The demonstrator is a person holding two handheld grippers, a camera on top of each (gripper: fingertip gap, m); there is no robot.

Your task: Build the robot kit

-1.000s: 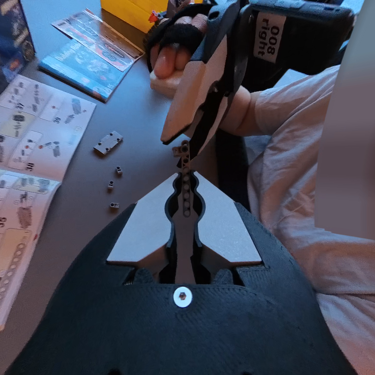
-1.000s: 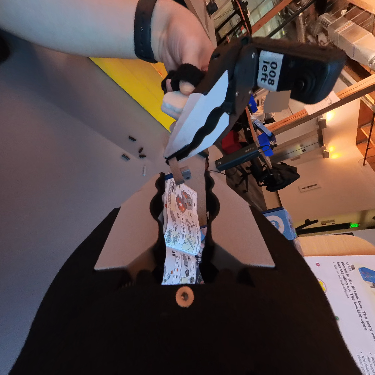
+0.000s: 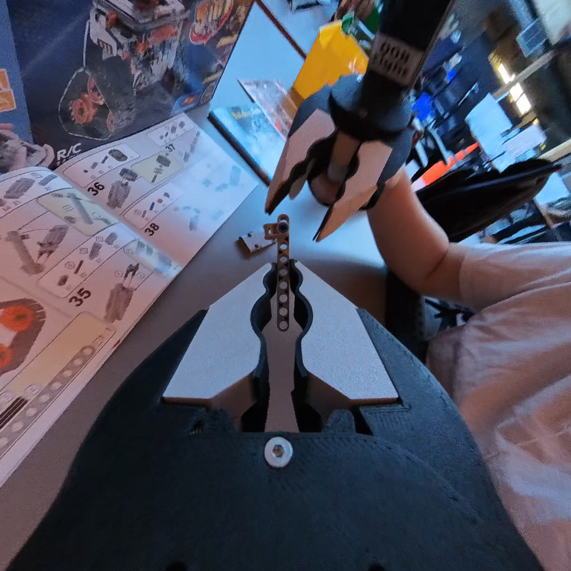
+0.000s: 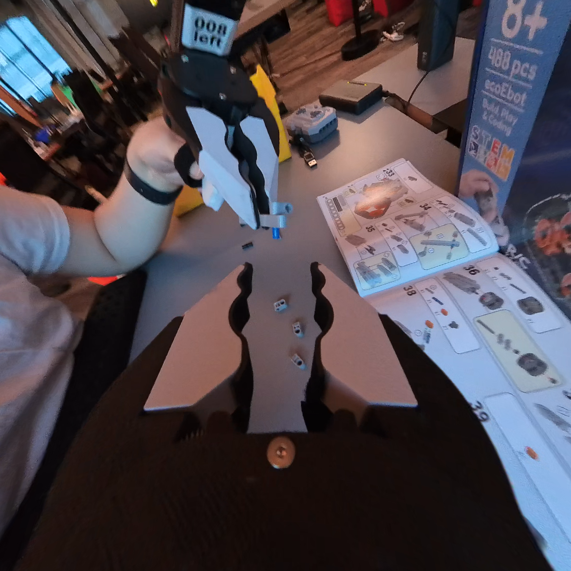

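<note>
1. The left gripper (image 3: 282, 265) was closed on a thin holed beam (image 3: 282, 287), which stood clamped between its jaws with the far end sticking out past the tips.
2. On that far end sat a small grey connector (image 4: 278, 213), and a blue pin (image 4: 276, 233) poked out below it, as the right wrist view showed.
3. The right gripper (image 4: 281, 272) had its jaws spread apart and held nothing; in the left wrist view it hung just beyond the beam's free end, not touching it.
4. On the table (image 4: 191, 278) between and just beyond the right jaws lay three little grey connectors (image 4: 296, 329), with a small black pin (image 4: 247, 246) farther out.
5. An open instruction booklet (image 4: 408, 222) lay to the right of the right jaws, and a tall printed box (image 4: 506, 102) stood behind it.
6. A flat grey plate piece (image 3: 255, 242) lay on the table just left of the beam's tip in the left wrist view.
7. Judging by looks, the beam was light, stiff plastic, smooth enough to slide or pivot if pinched near one end only.
8. The safest hold seemed to be across its flat sides at mid-length, leaving the connector end free.
9. The connector and pin looked merely push-fitted, so a knock there could probably loosen them.
</note>
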